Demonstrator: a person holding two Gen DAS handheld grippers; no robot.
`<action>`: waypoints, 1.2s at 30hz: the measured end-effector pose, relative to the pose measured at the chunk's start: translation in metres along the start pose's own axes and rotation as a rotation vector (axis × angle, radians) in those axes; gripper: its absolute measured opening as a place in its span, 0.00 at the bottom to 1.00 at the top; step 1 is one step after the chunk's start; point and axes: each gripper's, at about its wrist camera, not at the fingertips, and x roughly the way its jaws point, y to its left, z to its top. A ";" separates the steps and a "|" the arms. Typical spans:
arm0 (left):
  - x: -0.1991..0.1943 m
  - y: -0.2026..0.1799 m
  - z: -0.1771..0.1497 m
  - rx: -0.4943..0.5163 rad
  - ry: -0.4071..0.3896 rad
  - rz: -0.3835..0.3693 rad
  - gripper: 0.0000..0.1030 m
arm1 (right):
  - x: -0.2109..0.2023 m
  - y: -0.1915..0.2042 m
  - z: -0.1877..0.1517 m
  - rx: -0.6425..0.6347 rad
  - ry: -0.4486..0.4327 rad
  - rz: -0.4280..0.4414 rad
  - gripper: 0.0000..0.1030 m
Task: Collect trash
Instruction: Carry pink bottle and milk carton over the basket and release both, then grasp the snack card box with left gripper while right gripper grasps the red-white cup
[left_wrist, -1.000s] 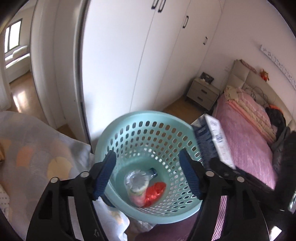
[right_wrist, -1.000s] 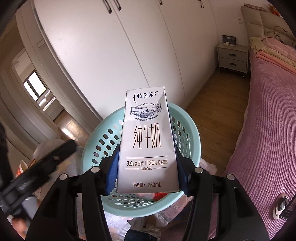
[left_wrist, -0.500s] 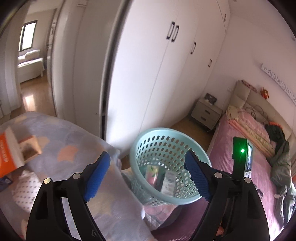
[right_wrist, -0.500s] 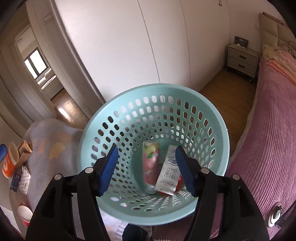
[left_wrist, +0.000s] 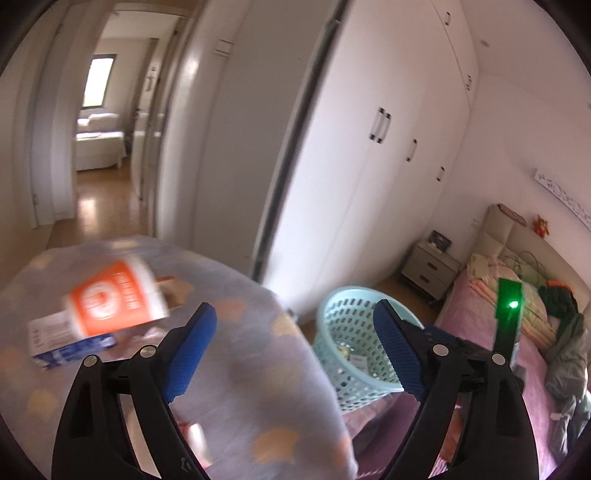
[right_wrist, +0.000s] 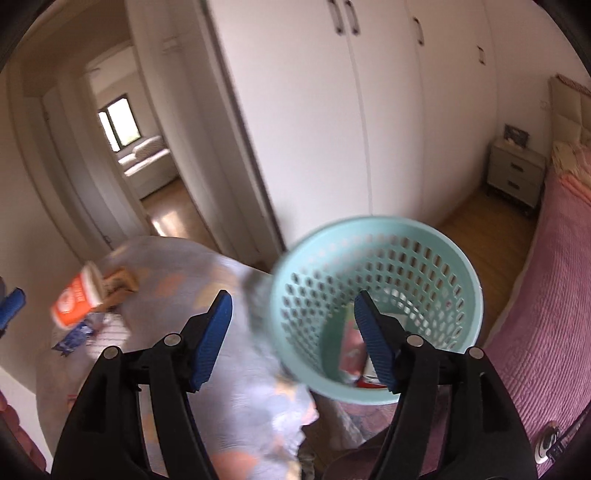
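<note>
lying blurred, perhaps three scraps (left_wrist: 74, 339)

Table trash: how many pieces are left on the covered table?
3 that I can make out: an orange cup, a blue-and-white box under it, and a brown carton behind the cup. Blur may hide more.

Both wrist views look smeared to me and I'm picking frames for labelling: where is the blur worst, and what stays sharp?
Left wrist view: the orange cup and patterned cloth are streaked by motion blur, the left claw is crisp, and the wardrobe bows with the fisheye. Right wrist view: the teal basket rim and the cup smear, while the right claw stays sharp.
</note>
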 end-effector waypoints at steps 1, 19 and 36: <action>-0.006 0.003 -0.002 -0.004 -0.001 0.010 0.82 | -0.006 0.009 -0.001 -0.012 -0.010 0.021 0.63; -0.091 0.109 -0.083 -0.146 0.096 0.284 0.82 | -0.010 0.151 -0.071 -0.227 0.074 0.375 0.64; -0.027 0.114 -0.143 -0.102 0.333 0.392 0.71 | 0.017 0.198 -0.113 -0.313 0.218 0.411 0.64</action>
